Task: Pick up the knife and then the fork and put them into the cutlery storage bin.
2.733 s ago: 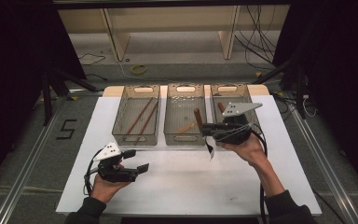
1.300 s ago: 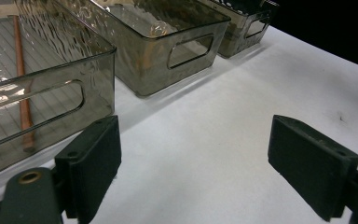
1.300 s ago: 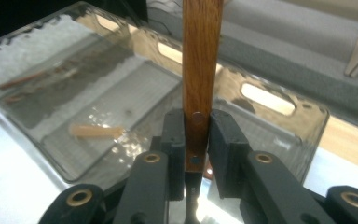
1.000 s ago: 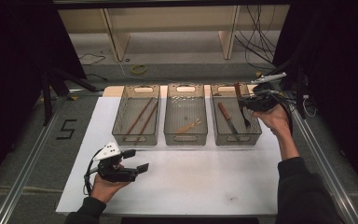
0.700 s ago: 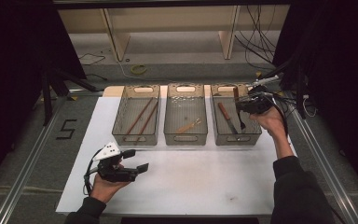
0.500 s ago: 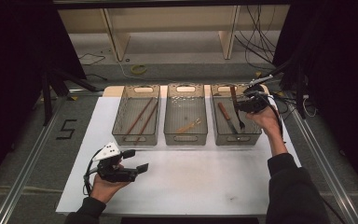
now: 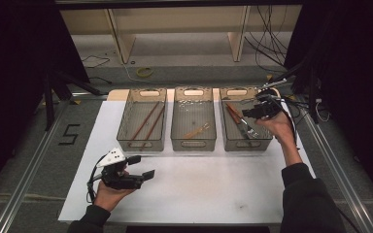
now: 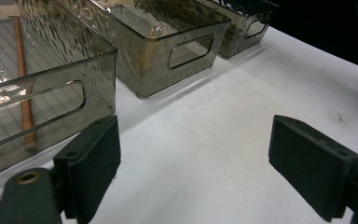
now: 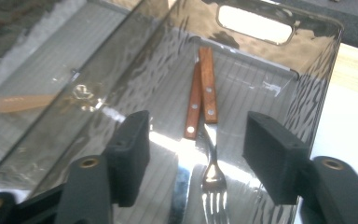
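Fork [image 9: 213,179] in right bin [image 7: 267,141], beneath right gripper [image 9: 196,154], jaws just opened, empty.

My right gripper [image 7: 250,112] over right bin [image 7: 267,141]; fork [image 9: 213,179] and knife [image 9: 192,108] lie on floor below, bin walls hem sideways moves, way up free. White mat [image 7: 213,189] before bins bare: wide passage. My left gripper [image 7: 141,167] there, nothing between its jaws.
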### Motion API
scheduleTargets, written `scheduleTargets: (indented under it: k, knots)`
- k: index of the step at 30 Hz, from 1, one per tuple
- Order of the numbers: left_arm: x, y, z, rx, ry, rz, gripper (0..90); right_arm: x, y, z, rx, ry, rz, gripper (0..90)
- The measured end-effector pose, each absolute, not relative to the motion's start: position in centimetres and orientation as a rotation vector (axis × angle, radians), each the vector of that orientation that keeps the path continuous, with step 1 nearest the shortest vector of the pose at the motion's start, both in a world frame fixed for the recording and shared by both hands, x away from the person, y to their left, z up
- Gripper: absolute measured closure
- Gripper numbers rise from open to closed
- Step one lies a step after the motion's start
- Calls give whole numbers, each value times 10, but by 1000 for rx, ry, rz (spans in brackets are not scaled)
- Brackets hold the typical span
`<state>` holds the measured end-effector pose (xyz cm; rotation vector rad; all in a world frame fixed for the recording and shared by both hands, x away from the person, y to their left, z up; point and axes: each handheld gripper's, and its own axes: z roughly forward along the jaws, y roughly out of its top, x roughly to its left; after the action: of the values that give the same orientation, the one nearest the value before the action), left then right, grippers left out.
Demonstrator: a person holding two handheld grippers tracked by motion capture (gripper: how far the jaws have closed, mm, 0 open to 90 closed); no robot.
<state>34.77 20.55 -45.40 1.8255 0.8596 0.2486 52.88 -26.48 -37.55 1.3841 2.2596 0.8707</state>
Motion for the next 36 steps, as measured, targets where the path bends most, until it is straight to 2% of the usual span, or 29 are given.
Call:
scheduleTargets:
  k: [10, 16, 25, 36]
  knots:
    - [348, 205, -454, 1825, 860, 248, 164, 511, -266, -366, 1380, 2241, 1044, 295]
    - [348, 205, -454, 1826, 860, 247, 164, 492, -262, -361, 1345, 2225, 1139, 267]
    - [348, 205, -454, 1827, 859, 246, 164, 453, -245, -358, 1242, 2239, 1265, 254]
    - [347, 205, -454, 1822, 860, 241, 164, 408, -230, -371, 1142, 2254, 1349, 246]
